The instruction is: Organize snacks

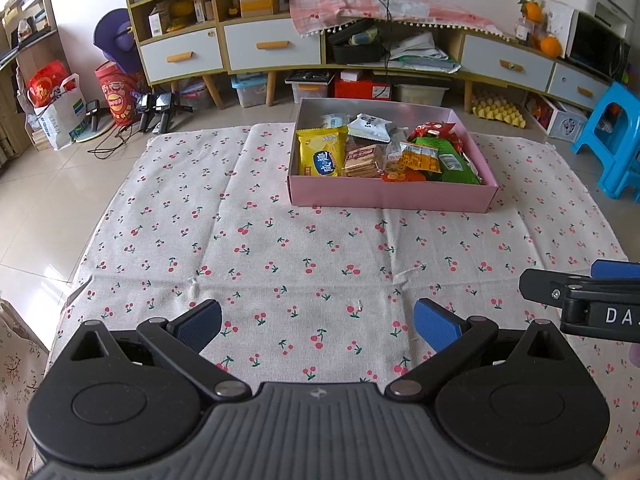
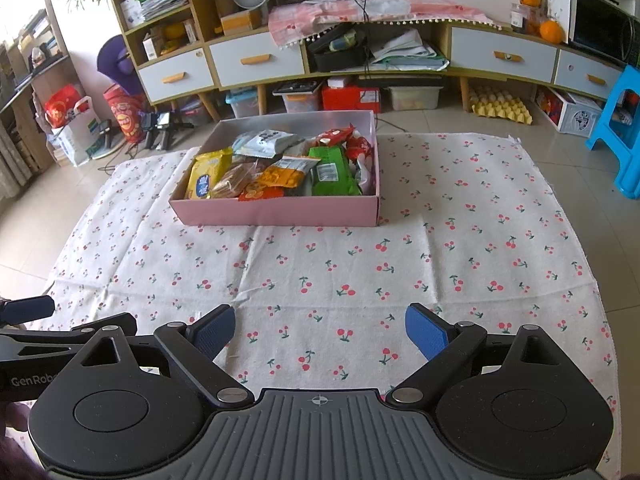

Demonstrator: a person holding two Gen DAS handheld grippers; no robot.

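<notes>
A pink box stands on the cherry-print cloth, full of snack packs: a yellow pack, a green pack, an orange pack, a white pack and red packs. My left gripper is open and empty, low over the near cloth. My right gripper is open and empty beside it; part of it shows at the right of the left wrist view.
A long low cabinet with drawers runs along the back wall, with storage bins under it. A blue stool stands at the right. Bags and tripods lie at the left, on the tiled floor.
</notes>
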